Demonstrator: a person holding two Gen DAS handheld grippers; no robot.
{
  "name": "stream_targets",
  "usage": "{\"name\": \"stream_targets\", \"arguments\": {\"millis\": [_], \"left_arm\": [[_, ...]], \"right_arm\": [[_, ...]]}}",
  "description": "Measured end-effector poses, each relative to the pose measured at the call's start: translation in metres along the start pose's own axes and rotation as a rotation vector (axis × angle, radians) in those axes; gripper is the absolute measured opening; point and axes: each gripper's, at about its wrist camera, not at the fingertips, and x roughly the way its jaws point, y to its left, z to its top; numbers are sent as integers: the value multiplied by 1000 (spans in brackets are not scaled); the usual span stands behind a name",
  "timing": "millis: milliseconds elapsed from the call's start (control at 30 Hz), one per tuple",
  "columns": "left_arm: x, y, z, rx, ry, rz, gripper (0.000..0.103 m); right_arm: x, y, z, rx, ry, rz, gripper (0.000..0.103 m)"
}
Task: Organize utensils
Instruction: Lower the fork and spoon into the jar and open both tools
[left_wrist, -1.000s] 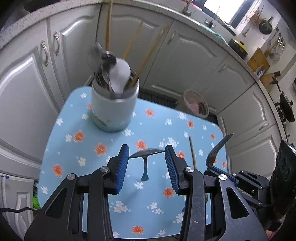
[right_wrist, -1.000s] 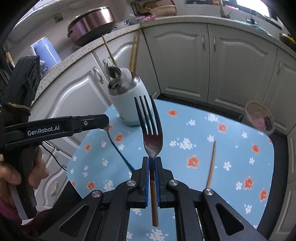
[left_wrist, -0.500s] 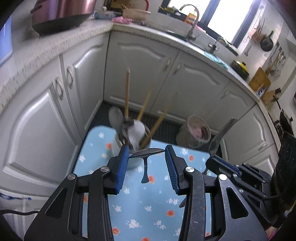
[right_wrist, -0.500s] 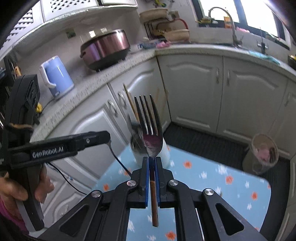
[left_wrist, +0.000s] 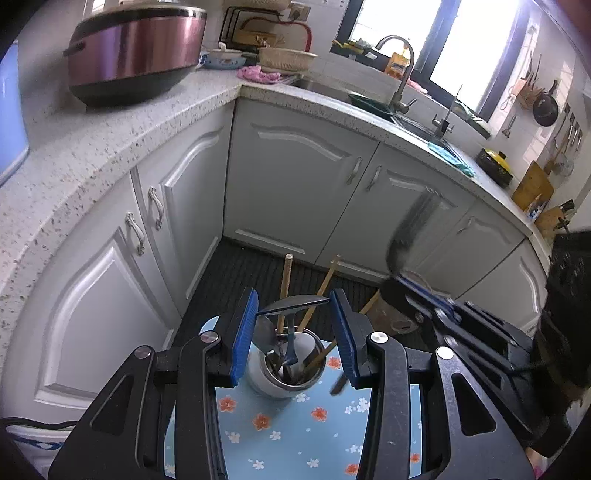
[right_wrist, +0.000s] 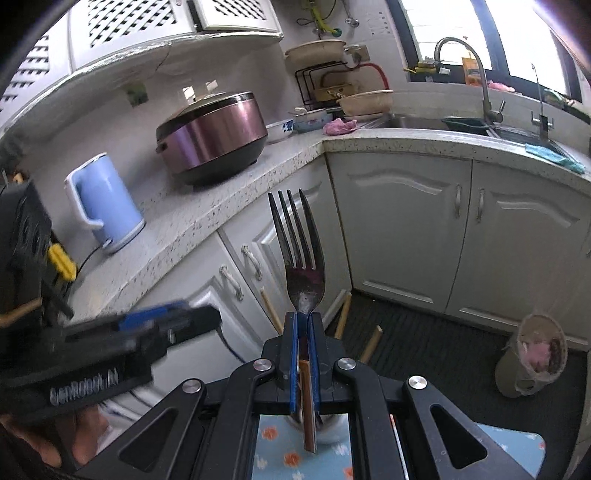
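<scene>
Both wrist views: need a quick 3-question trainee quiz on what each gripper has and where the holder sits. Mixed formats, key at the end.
1. True or false: the right gripper is shut on a fork with its tines pointing up.
2. Multiple choice: what spans the left gripper between its blue pads? A) a chopstick B) a metal spoon C) nothing
3. Short answer: what does the utensil holder stand on?

Key
1. True.
2. B; the bowl lies crosswise between the pads and the handle hangs down.
3. The blue floral table; it already holds chopsticks and spoons.
</scene>
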Motion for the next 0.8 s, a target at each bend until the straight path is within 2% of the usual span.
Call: {"name": "stream_targets", "arguments": {"millis": [267,800], "left_arm": [[35,10,-24,-5,66,21,39],[78,11,-72,-29,131,33,39]], "right_arm": [[48,-8,-24,-2,9,-21,5],[74,-35,-88,51,139,-12,5]]}}
